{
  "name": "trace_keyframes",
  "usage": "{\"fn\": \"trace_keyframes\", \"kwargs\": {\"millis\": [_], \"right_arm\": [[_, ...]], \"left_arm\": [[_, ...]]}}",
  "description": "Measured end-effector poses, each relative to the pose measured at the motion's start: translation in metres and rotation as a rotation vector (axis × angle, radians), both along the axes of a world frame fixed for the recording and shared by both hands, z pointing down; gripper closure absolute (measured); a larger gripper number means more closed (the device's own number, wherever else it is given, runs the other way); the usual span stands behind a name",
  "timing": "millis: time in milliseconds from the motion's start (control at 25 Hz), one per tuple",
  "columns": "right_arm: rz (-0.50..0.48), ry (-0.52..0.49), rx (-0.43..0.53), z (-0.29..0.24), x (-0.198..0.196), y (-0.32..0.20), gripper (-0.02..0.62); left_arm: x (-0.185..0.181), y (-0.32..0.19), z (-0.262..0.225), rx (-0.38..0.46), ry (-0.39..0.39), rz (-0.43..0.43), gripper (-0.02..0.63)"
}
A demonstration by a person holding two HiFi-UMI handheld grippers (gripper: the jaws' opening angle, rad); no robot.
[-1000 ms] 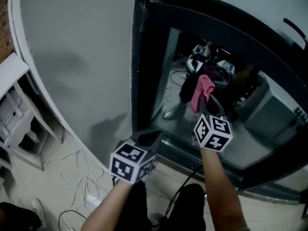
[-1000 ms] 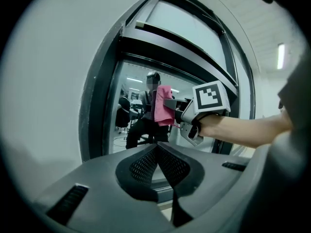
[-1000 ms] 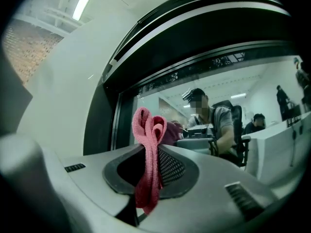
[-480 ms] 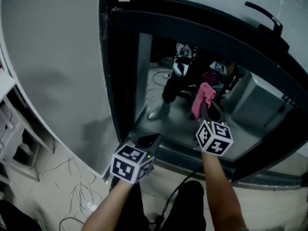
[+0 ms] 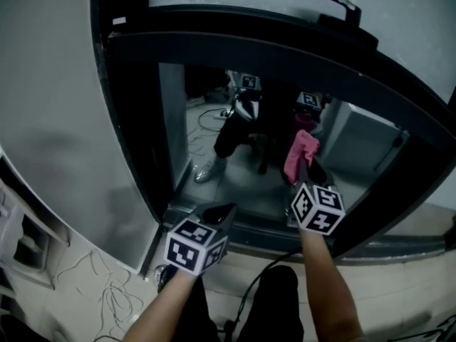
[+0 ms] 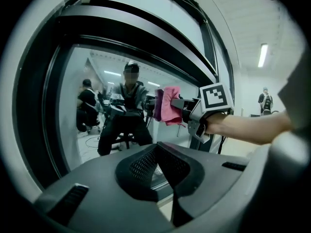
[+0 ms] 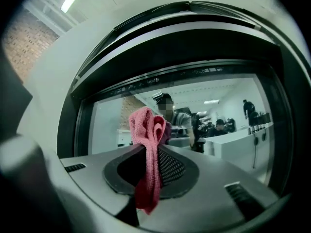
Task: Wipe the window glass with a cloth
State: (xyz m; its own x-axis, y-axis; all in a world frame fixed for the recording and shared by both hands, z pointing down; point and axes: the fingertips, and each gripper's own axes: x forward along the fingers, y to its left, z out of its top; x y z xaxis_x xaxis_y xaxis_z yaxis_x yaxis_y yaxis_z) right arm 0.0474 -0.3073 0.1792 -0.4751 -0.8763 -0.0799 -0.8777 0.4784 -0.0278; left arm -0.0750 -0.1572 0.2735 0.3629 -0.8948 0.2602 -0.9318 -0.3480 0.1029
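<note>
Before the window glass point(image 5: 214, 141), the right tongs point(image 7: 154, 154) are pinching a seemingly light, floppy pink cloth point(image 7: 146, 125) mid-fold while the left tongs point(image 6: 163, 154) are hanging pressed together, empty.

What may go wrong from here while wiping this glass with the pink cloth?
1. The cloth is bunched in the right tool, so the hard tips may touch the glass and scratch it.
2. Only a narrow fold looks pinched, so rubbing may pull the cloth out.
3. The left tool, shut and empty, sits near the lower frame and may bump it.
</note>
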Motion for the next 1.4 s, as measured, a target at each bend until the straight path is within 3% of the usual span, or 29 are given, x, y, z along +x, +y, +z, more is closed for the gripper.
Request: {"fn": "trace_keyframes", "kwargs": {"millis": [1400], "right_arm": [[0.421, -0.044, -0.052, 0.018, 0.298, -0.047, 0.541]], "left_arm": [[0.195, -0.055, 0.021, -0.042, -0.028, 0.312, 0.604]]}}
